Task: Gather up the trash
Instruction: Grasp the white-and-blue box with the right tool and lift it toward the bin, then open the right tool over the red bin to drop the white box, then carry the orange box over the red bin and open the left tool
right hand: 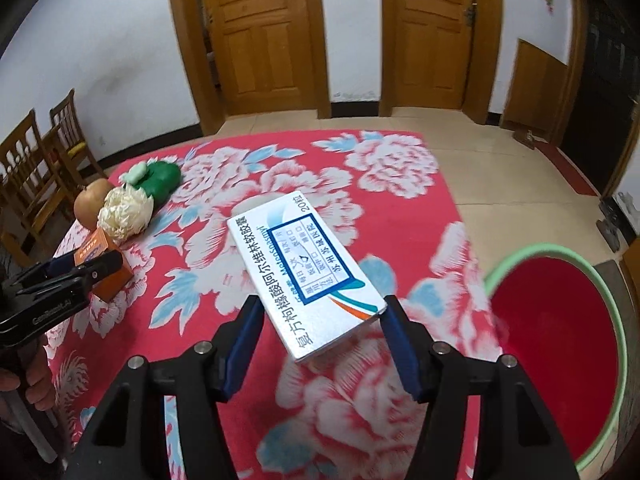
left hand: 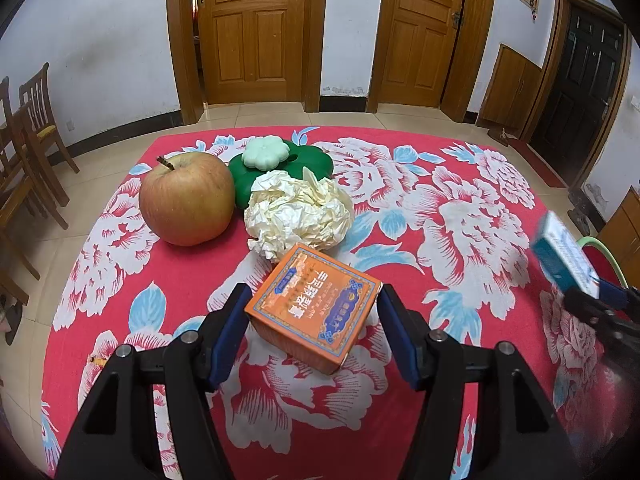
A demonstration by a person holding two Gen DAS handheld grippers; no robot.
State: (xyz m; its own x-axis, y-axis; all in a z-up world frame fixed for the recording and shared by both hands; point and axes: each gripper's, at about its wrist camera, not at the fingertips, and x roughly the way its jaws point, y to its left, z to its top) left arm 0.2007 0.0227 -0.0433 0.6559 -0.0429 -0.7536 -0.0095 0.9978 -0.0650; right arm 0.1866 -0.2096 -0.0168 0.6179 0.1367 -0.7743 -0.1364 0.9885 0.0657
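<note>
Careful: your right gripper [right hand: 322,322] seems to pinch the white medicine box [right hand: 304,272] only by its corners above the tablecloth [right hand: 400,200], so it may twist free before the red bin [right hand: 560,320], while your left gripper [left hand: 314,312] clamps the orange box [left hand: 316,312].

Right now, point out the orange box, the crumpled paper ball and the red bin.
orange box [left hand: 316,304], left wrist view, printed top face.
crumpled paper ball [left hand: 298,212], left wrist view, its middle.
red bin [right hand: 556,344], right wrist view, inner wall.

Orange box [left hand: 314,314], white box [right hand: 304,276], crumpled paper [left hand: 298,214]
</note>
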